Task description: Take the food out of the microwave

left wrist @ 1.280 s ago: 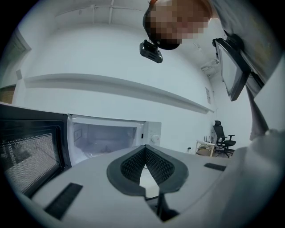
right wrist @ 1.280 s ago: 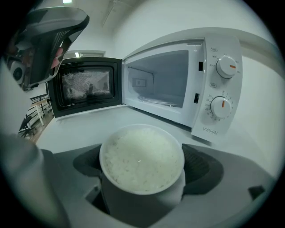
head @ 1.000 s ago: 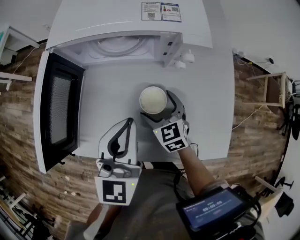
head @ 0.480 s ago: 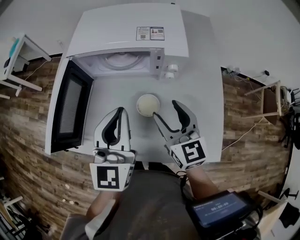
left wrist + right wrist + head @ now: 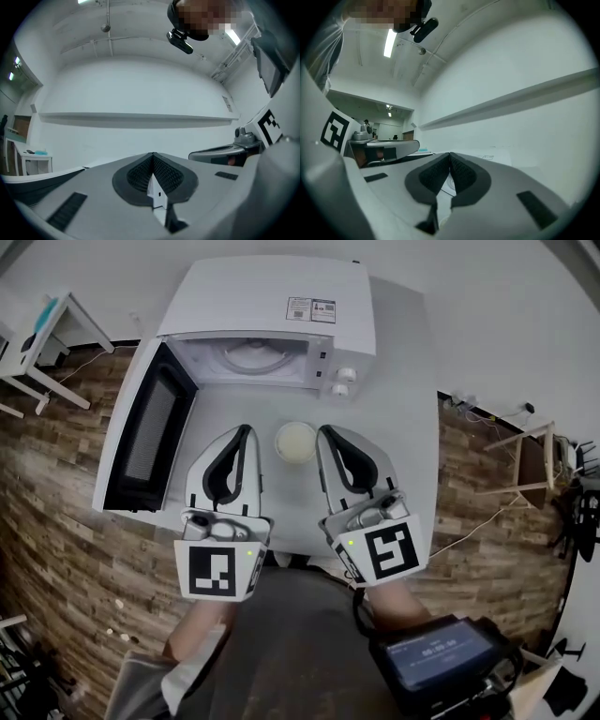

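Apparently a round, pale, cream-filled bowl (image 5: pixel 295 442).

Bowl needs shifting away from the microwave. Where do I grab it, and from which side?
Likely round the side wall of the bowl, with the right gripper coming in level from the near side. It stands upright and open-topped with pale food inside, and the microwave stands behind it. The jaws are shut, so open them first.
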`<state>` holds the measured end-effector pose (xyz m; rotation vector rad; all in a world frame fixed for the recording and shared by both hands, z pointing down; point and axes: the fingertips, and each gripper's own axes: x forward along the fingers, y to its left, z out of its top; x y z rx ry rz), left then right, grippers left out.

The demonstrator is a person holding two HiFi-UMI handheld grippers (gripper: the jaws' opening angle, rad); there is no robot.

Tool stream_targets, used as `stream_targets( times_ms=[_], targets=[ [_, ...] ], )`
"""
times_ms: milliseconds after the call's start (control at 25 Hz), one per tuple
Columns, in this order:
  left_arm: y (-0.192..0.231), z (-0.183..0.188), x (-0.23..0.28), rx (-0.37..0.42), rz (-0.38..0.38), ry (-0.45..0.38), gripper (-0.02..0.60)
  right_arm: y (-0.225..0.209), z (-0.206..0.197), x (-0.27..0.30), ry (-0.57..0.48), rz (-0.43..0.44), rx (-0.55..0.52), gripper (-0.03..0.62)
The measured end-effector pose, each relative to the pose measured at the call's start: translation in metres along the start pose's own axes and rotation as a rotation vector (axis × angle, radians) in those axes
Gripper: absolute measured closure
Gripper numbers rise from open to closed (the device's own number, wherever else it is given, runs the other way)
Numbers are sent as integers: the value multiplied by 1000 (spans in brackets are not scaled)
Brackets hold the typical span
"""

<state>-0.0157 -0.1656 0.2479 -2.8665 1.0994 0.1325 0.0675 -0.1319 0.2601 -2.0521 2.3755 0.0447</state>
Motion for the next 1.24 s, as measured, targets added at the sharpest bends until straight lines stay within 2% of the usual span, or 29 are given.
stream_targets(
  times_ms=[640,1240],
  targets=[
    [-2,3,-12,11,16,-3,575,14,13,-3,-23,33,-58,587],
    [-5,4,-10,19,1,-8,575,16,13,-2,-28,36,-47,586]
  ],
)
